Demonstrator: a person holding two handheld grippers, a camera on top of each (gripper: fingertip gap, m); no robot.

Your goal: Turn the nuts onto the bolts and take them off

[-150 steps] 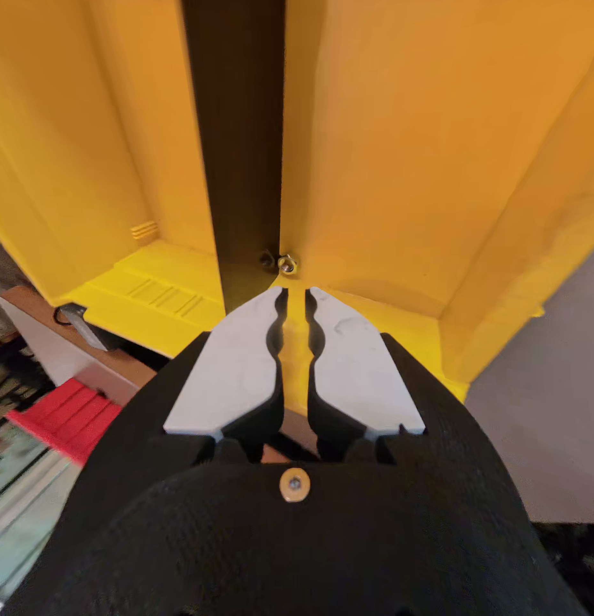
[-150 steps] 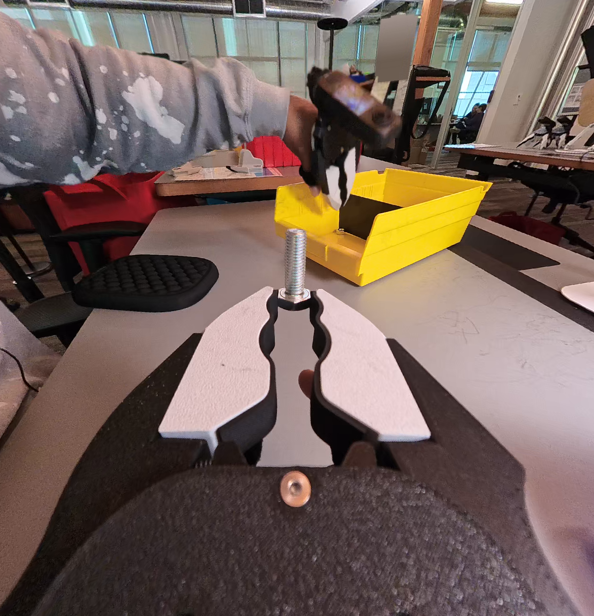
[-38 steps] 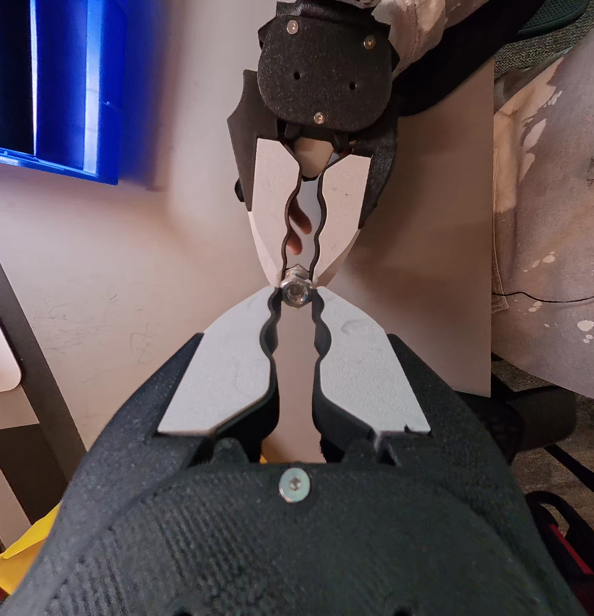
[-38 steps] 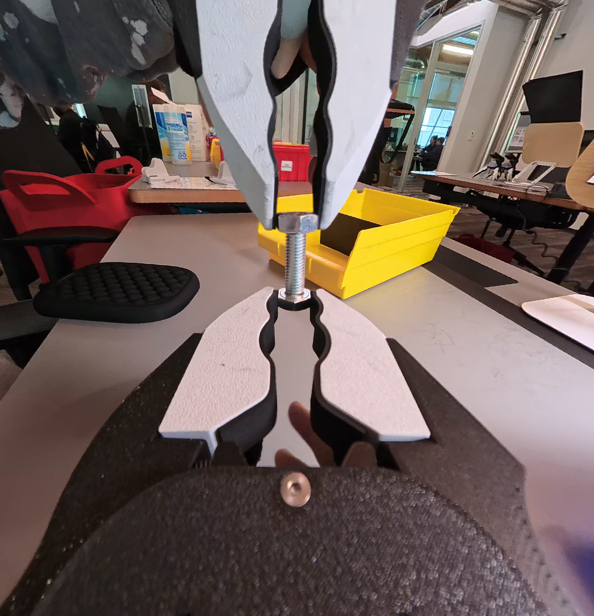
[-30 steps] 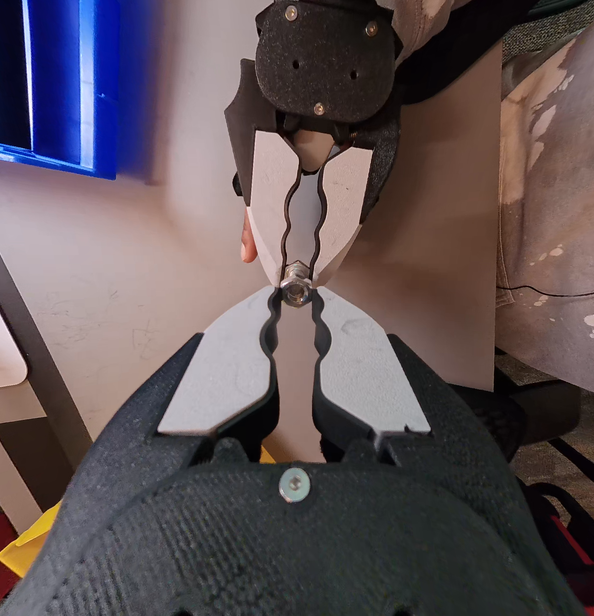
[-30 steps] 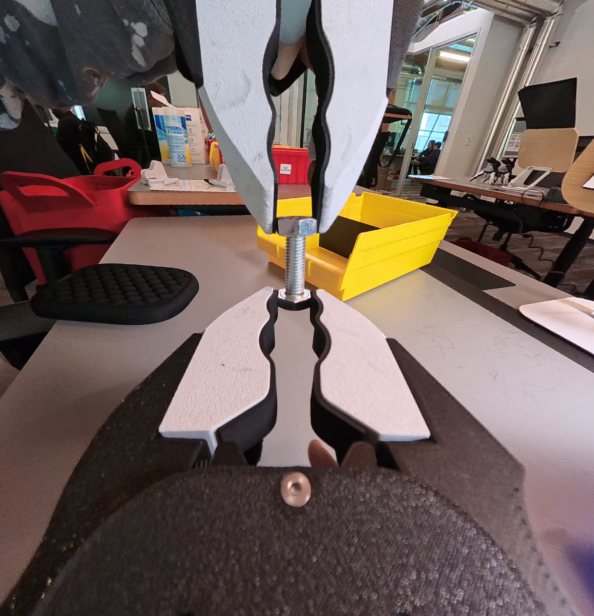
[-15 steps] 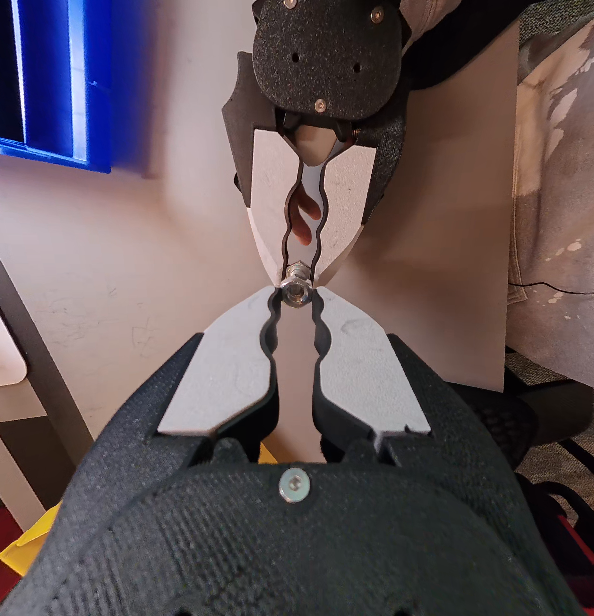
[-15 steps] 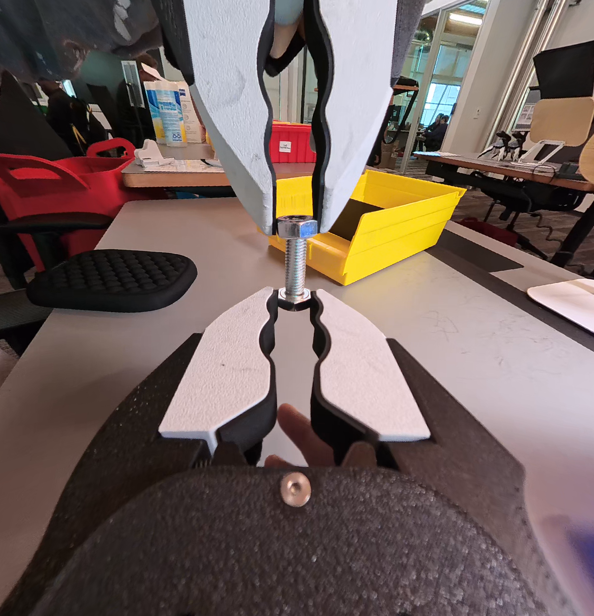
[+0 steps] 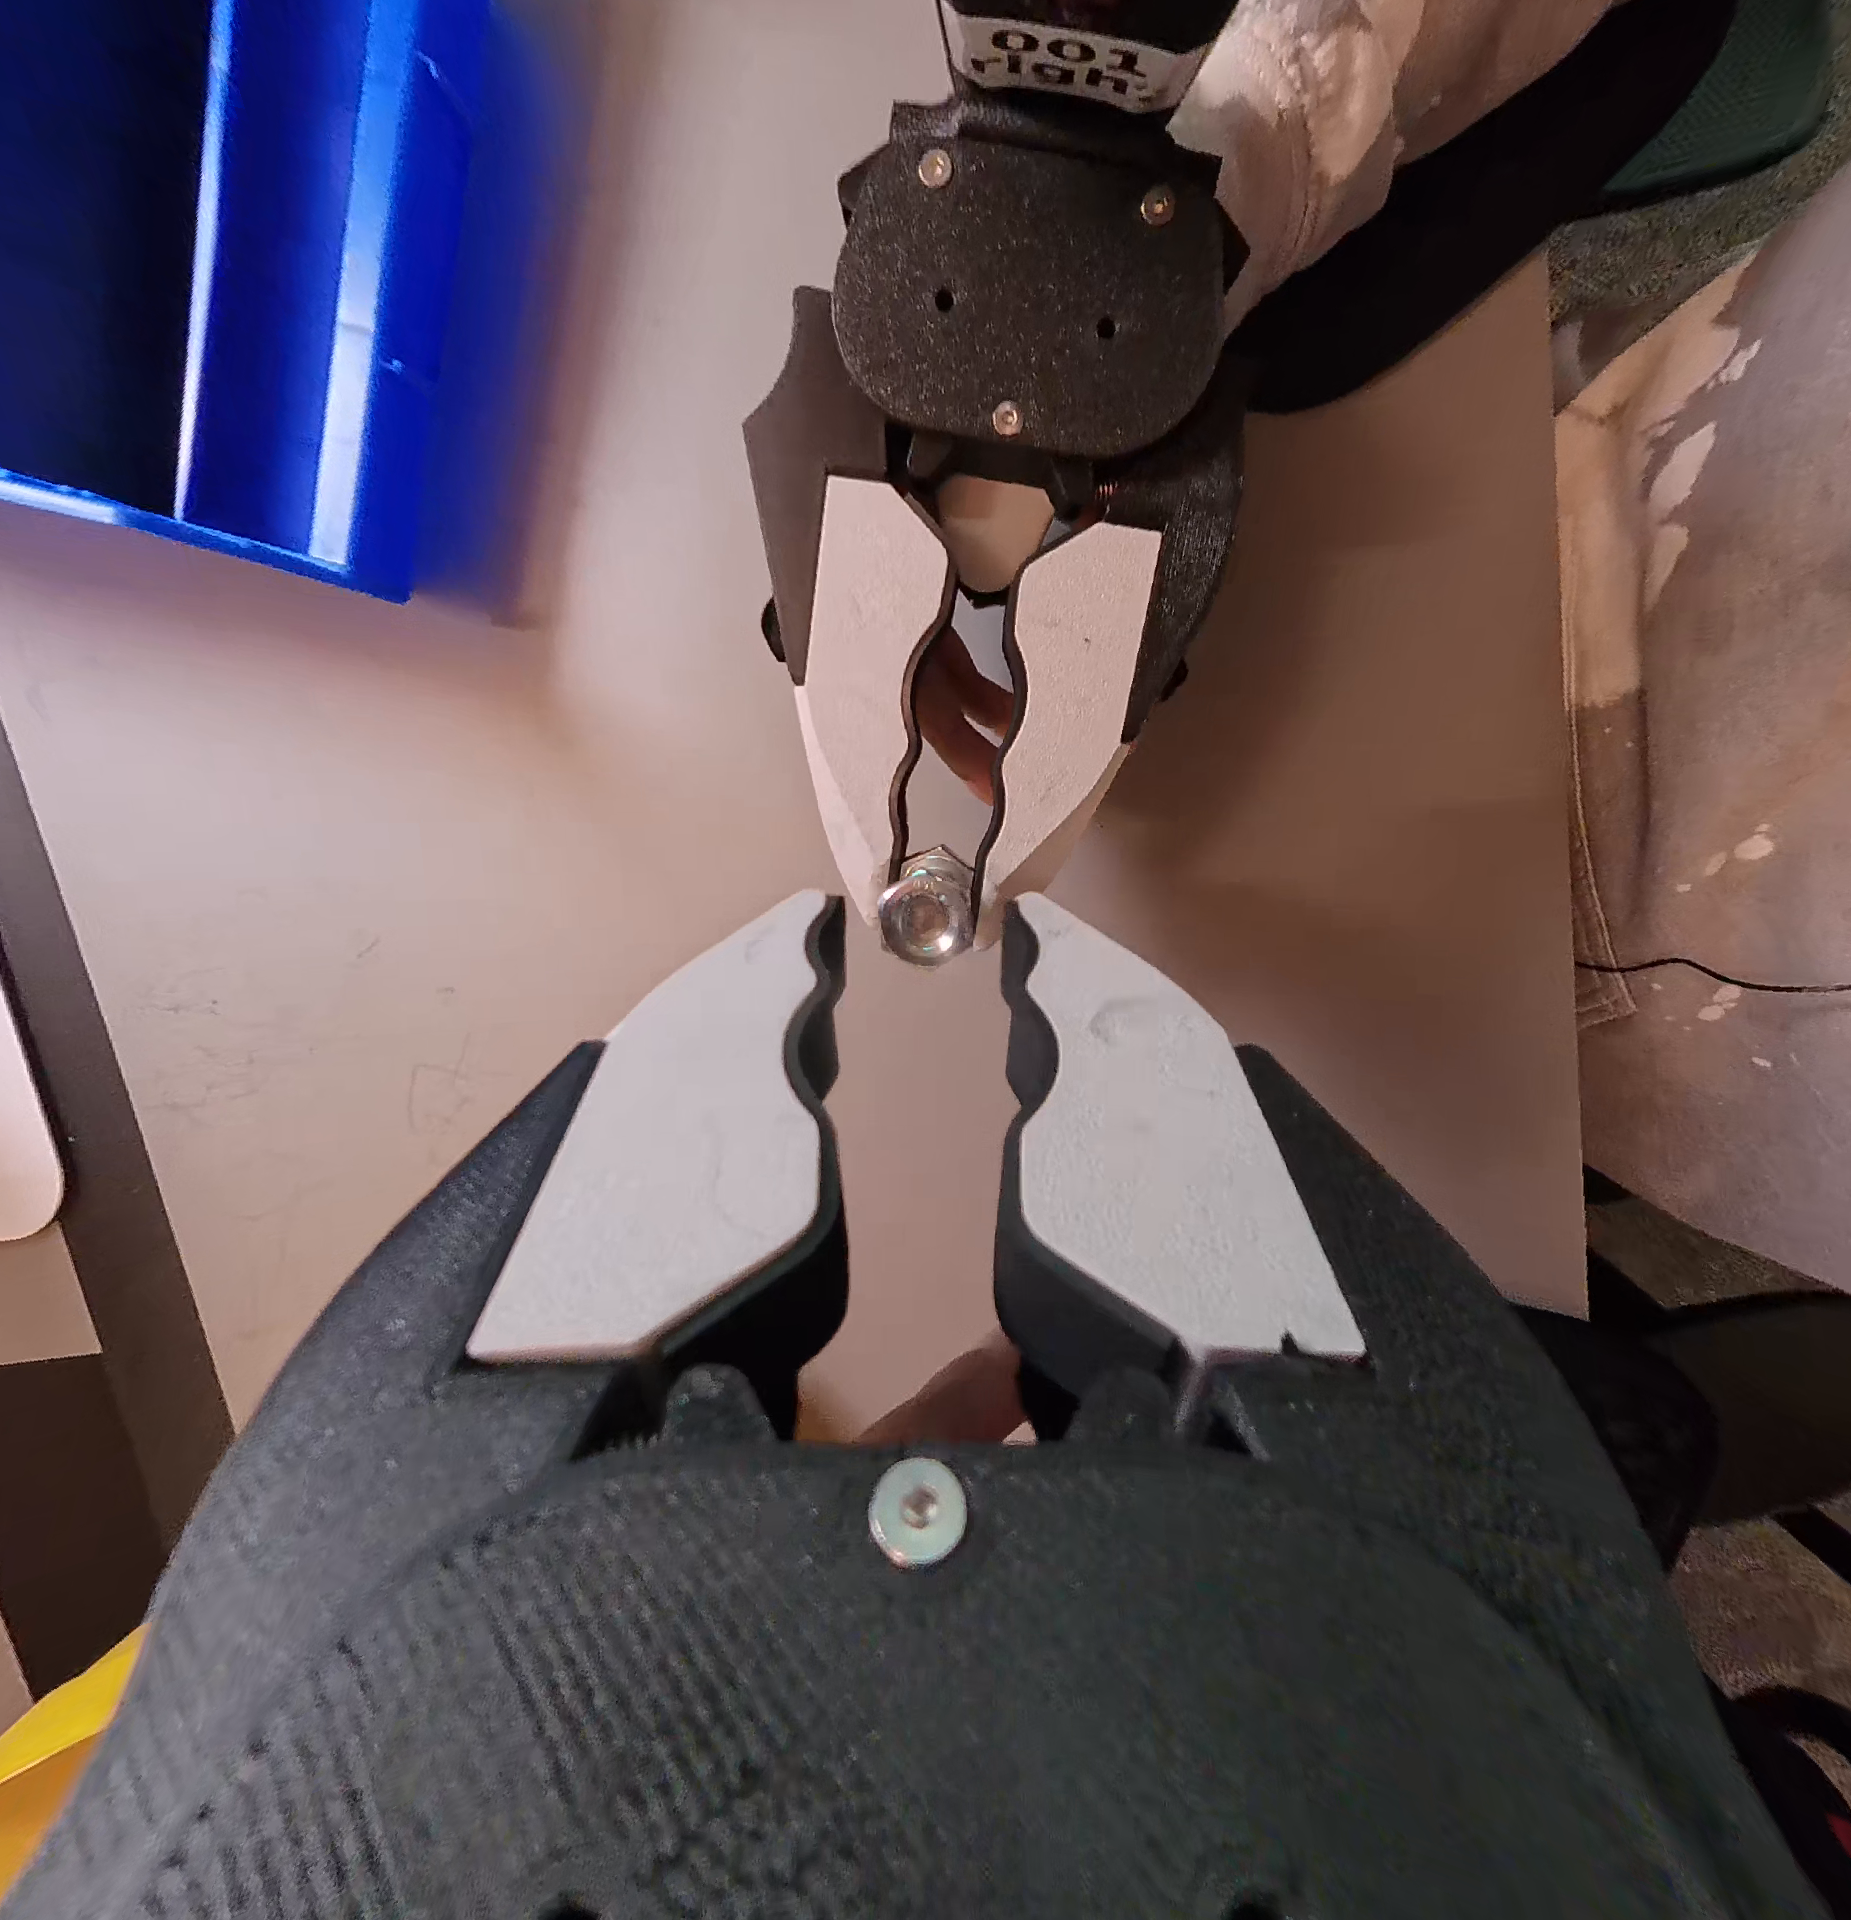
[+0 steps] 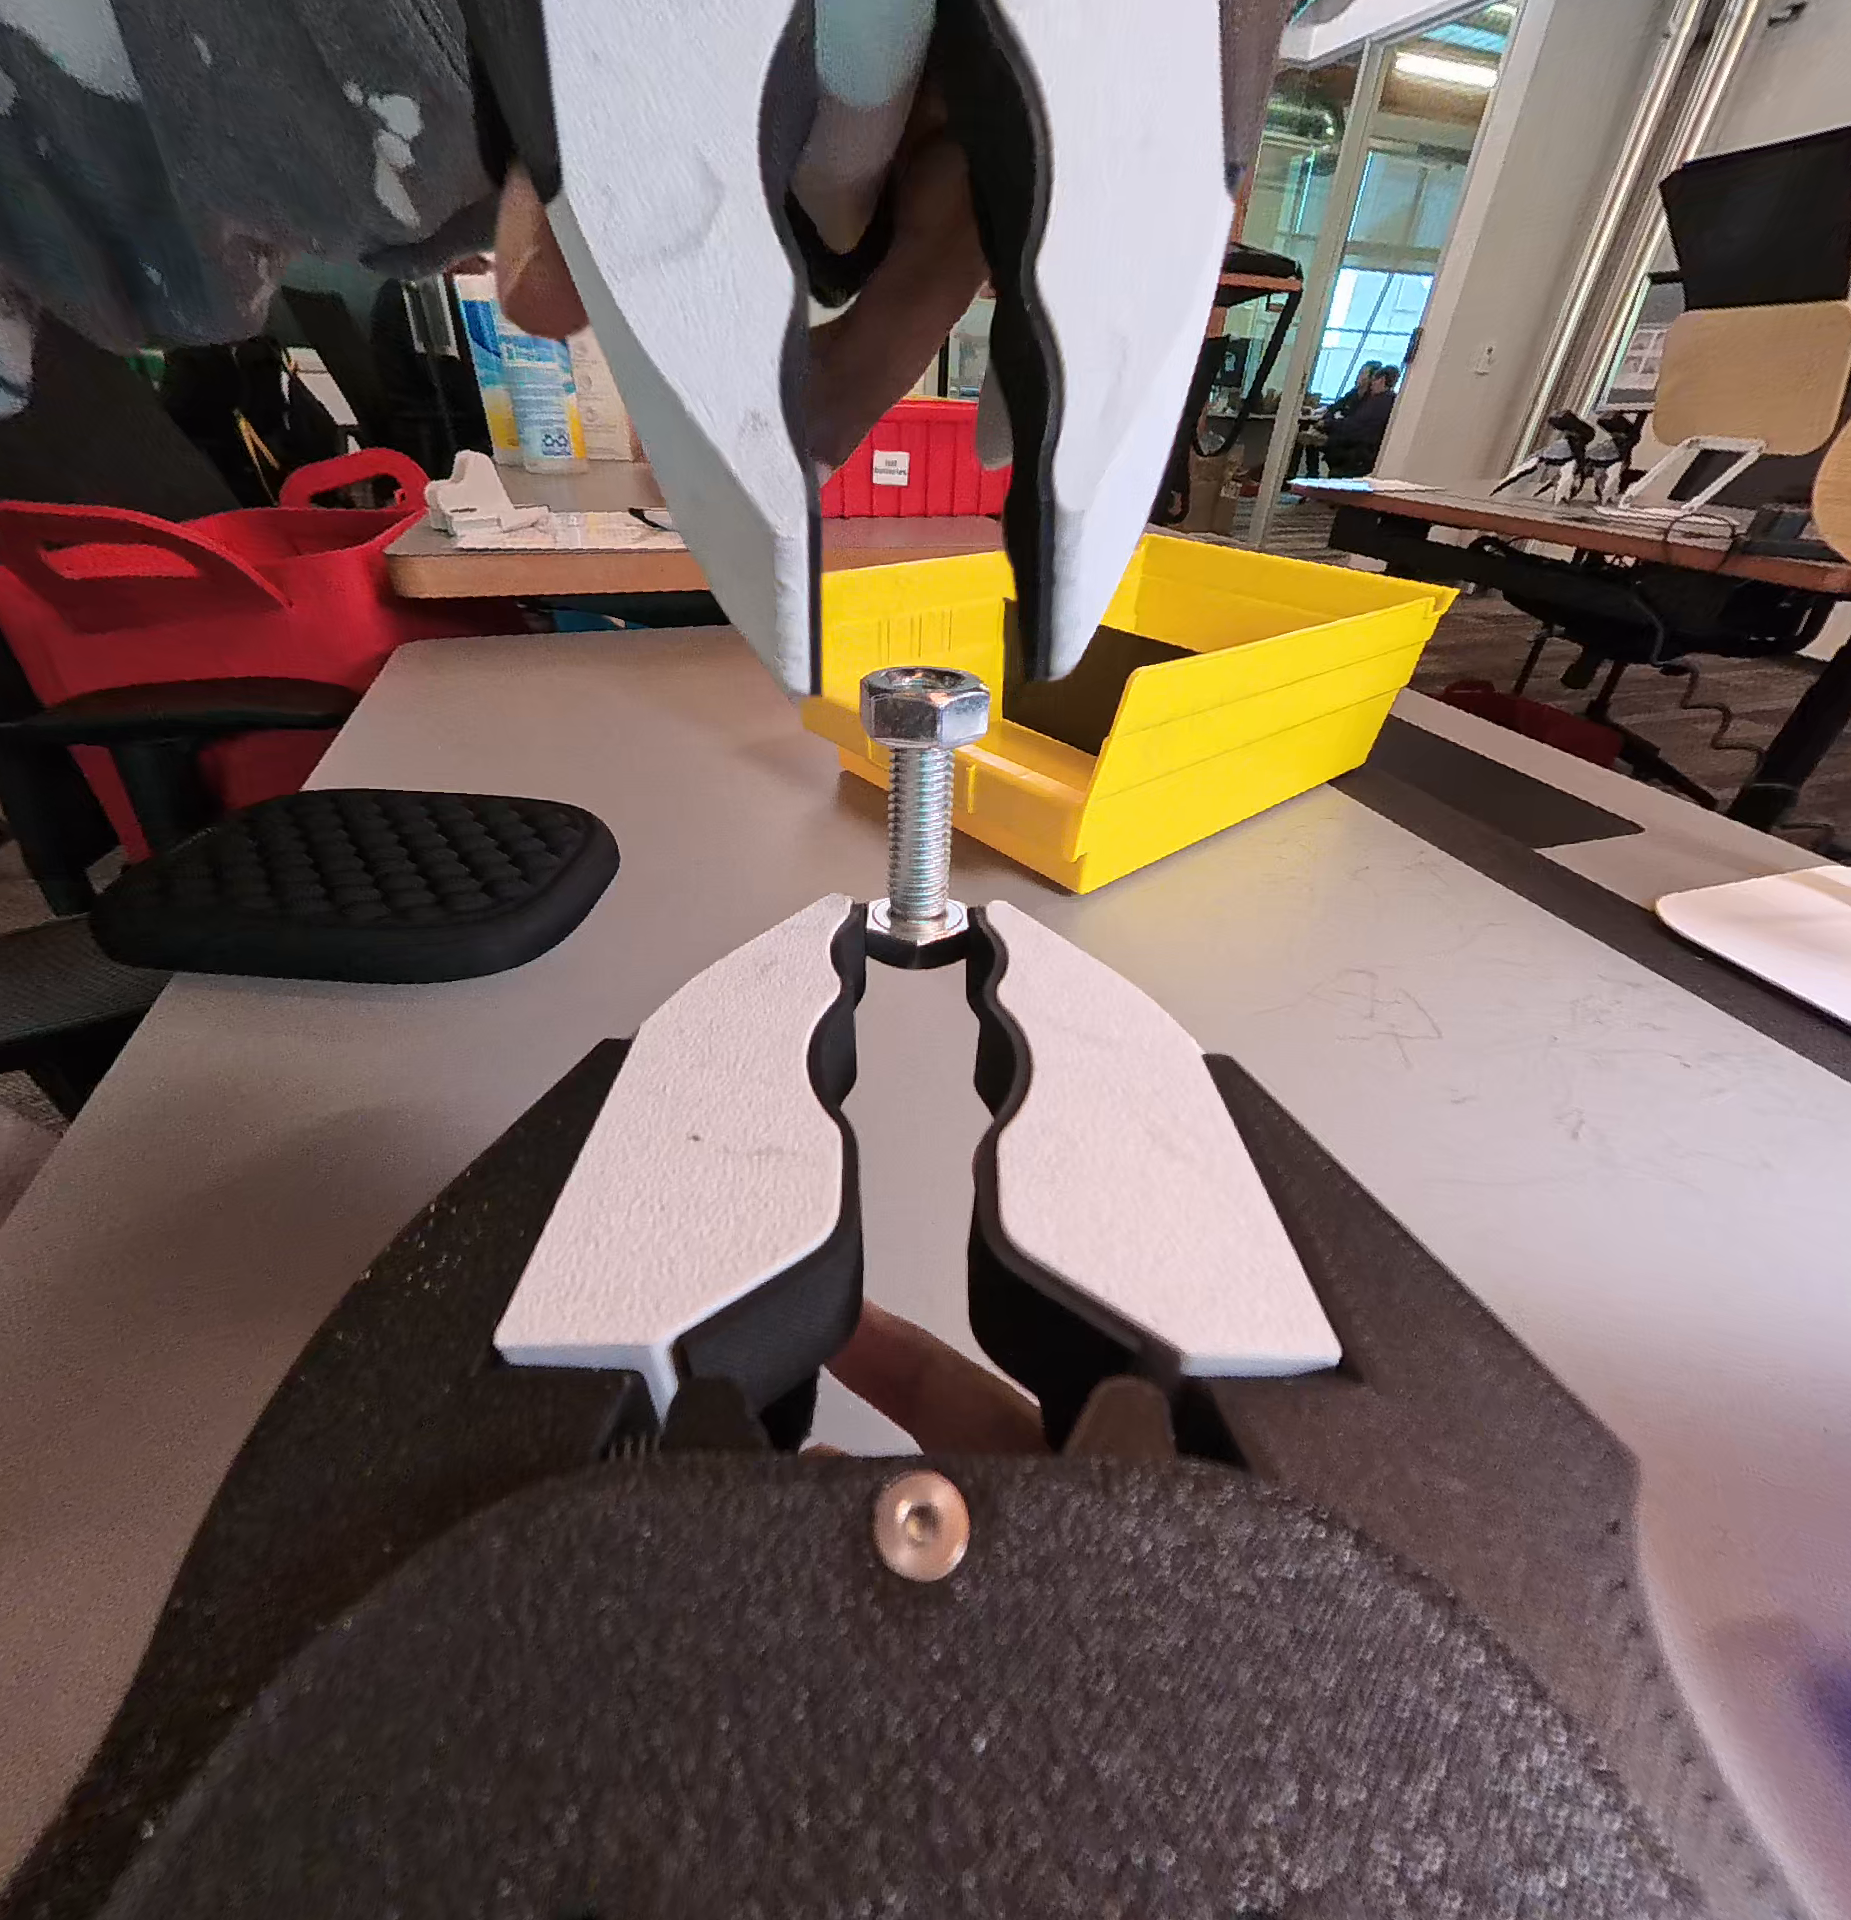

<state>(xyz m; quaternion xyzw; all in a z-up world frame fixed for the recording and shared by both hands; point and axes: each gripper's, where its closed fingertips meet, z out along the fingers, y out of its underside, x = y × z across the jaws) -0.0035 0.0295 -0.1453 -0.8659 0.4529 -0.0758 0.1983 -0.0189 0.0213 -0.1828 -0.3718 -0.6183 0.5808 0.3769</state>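
Gripping the bolt (image 10: 919, 831) upright, the right claw (image 10: 915, 920) should steady it while the spread left claw (image 9: 923, 920) re-pinches the nut (image 10: 923, 709) squarely.

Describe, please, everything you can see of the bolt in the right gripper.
The bolt is shiny, silvery metal with a threaded shank. It stands upright, its hex head gripped at the bottom between the fingertips of the right gripper, above the grey table. A hex nut of the same metal sits at its top end. The left gripper hangs open above, its fingers apart from the nut.
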